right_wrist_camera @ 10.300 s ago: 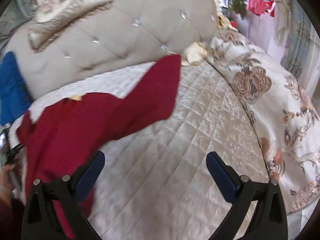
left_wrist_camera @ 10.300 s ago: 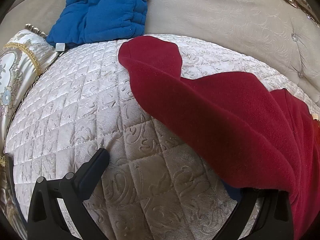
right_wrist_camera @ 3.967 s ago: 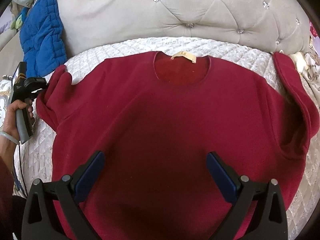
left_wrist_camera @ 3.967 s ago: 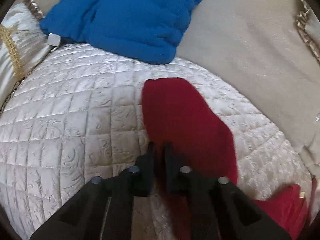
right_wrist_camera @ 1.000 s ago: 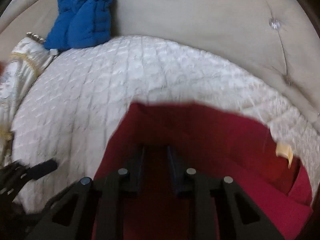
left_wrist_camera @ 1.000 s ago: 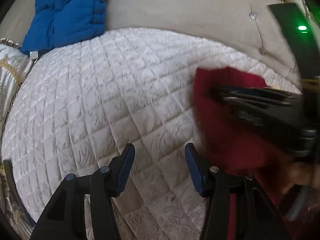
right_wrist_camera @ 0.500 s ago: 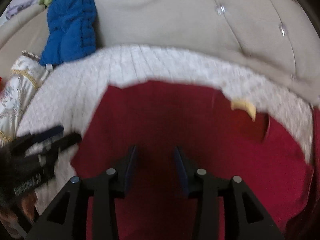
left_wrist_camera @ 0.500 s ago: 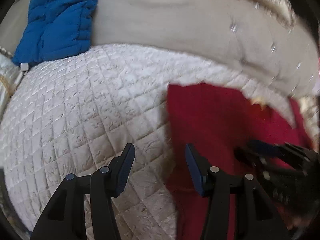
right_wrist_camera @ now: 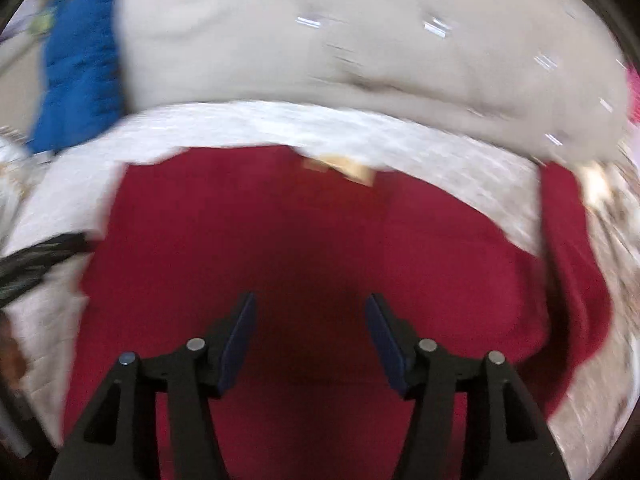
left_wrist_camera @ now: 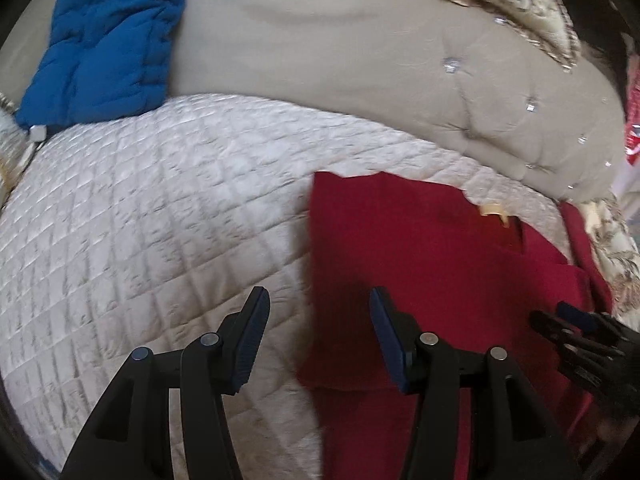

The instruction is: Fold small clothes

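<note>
Both tools spread and holding nothing: left gripper straddling the garment's folded left edge, right gripper hovering over its middle. Red sweater flat on the quilted bedspread, collar tag toward 12 o'clock. Left side apparently folded in already, though blurred; right sleeve loose at 3 o'clock, bottom fold not yet done.

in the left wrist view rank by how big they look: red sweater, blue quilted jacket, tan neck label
1. red sweater
2. blue quilted jacket, though it lies farther away and is cut off by the frame, so unsure
3. tan neck label
</note>
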`<state>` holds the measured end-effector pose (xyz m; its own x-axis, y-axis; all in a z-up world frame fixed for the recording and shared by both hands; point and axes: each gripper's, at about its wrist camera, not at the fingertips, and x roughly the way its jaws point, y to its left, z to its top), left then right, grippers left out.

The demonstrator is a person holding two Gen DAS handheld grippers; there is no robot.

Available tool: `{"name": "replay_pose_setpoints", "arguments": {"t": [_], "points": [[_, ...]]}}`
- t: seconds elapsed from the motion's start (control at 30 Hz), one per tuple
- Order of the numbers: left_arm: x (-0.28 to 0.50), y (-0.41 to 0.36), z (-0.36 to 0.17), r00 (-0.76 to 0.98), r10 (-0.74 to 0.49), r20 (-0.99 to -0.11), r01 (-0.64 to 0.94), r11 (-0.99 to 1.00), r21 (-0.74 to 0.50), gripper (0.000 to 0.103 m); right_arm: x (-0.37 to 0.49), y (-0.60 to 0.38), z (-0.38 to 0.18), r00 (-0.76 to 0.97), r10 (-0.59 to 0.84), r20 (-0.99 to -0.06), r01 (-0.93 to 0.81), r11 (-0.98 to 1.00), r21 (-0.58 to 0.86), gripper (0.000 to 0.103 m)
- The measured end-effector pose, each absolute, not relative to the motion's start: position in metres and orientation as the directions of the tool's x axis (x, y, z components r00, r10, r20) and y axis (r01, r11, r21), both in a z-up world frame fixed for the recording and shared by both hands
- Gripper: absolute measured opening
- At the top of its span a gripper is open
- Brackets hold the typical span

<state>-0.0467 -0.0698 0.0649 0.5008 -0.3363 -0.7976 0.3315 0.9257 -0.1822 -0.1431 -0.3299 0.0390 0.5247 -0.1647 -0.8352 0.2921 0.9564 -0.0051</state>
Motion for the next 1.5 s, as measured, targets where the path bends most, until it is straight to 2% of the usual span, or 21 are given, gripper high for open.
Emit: {"name": "replay_pose_setpoints", "arguments": {"t": [0.03,0.2,0.33,0.5,0.63,0.8,0.83,0.87,0.9,0.97,1.0,1.13,1.27,1.5], "points": [[-0.047,-0.074,0.064,0.496,-0.341,-0.799,0.342,0.922,-0.181,0.031,-0.143,-0.339,0.031,0.499,-0.148,-0.854,0.306,0.952,0.014,0.061],[-0.052,-0.085,0.062,0.478,-0.336,-0.811,0.375,0.913,-0.157,0.031,-0.150,-0.357,0.050,0.547,-0.076,-0.834,0.265,0.961,0.086,0.061],[-0.052,-0.082,0.065,0.479,-0.355,-0.803,0.371,0.911,-0.182,0.031,-0.152,-0.400,0.071,0.557,-0.219,-0.801,0.385,0.923,0.015,0.065],[-0.050,-0.081,0.064,0.475,-0.364,-0.802,0.366,0.910,-0.196,0.031,-0.139,-0.479,0.069,0.473,-0.384,-0.793,0.563,0.824,-0.062,0.076],[-0.048,-0.084,0.061,0.469,-0.360,-0.807,0.373,0.908,-0.188,0.031,-0.117,-0.528,0.046,0.355,-0.410,-0.840,0.622,0.774,-0.115,0.076],[-0.044,-0.088,0.057,0.465,-0.359,-0.810,0.379,0.907,-0.184,0.031,-0.100,-0.554,0.032,0.378,-0.405,-0.833,0.635,0.768,-0.085,0.076],[-0.043,-0.088,0.056,0.464,-0.357,-0.811,0.380,0.907,-0.182,0.031,-0.098,-0.556,0.032,0.385,-0.402,-0.831,0.627,0.775,-0.084,0.074],[-0.043,-0.088,0.056,0.463,-0.356,-0.812,0.380,0.907,-0.180,0.031,-0.097,-0.555,0.033,0.397,-0.400,-0.826,0.616,0.784,-0.083,0.062],[-0.042,-0.088,0.055,0.462,-0.355,-0.813,0.380,0.907,-0.180,0.031,-0.096,-0.555,0.035,0.402,-0.402,-0.822,0.608,0.789,-0.088,0.037],[-0.041,-0.087,0.056,0.464,-0.358,-0.810,0.377,0.907,-0.186,0.031,-0.098,-0.555,0.041,0.407,-0.387,-0.828,0.589,0.803,-0.086,0.014],[-0.041,-0.087,0.057,0.467,-0.359,-0.808,0.375,0.908,-0.187,0.031,-0.100,-0.555,0.044,0.409,-0.383,-0.828,0.589,0.804,-0.082,0.010],[-0.040,-0.081,0.062,0.483,-0.362,-0.797,0.362,0.912,-0.195,0.031,-0.127,-0.557,0.069,0.515,-0.296,-0.804,0.569,0.820,0.062,0.008],[-0.040,-0.075,0.068,0.499,-0.372,-0.783,0.345,0.914,-0.215,0.031,-0.157,-0.516,0.119,0.684,-0.128,-0.718,0.409,0.883,0.232,0.008],[-0.042,-0.066,0.077,0.520,-0.418,-0.745,0.333,0.902,-0.274,0.031,-0.170,-0.404,0.158,0.774,0.131,-0.620,0.077,0.952,0.298,0.008]]}}
